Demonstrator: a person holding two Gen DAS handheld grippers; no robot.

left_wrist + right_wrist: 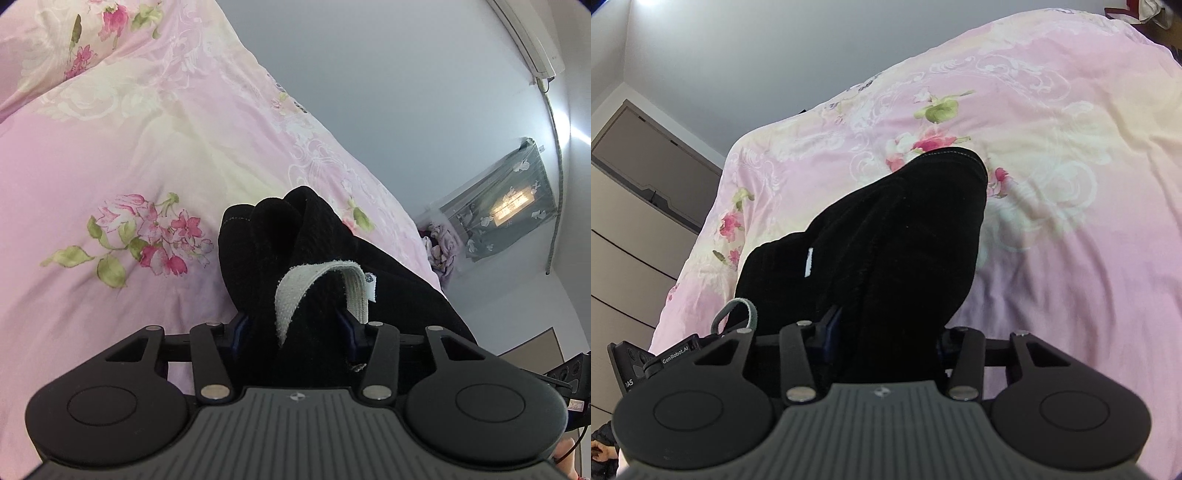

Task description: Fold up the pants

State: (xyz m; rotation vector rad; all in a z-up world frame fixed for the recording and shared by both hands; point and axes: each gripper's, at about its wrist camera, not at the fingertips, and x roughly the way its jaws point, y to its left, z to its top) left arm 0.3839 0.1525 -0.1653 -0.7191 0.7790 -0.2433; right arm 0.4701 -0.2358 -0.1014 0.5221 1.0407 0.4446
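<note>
- The left gripper (293, 325) holds a thick bunch of the black pants (295, 240) between its pads; a pale drawstring (314, 280) hangs over the bunch.
- The right gripper (886, 332) also clamps the pants (886, 229), which hang just above the pink floral bedsheet (1071, 184).
- To fold well, both grippers should likely rise together — the edge level over the bedsheet — so the cloth hangs without twist.

Black pants (897, 229) bunched in right claw (886, 332) over floral bedspread (1071, 184)
</note>
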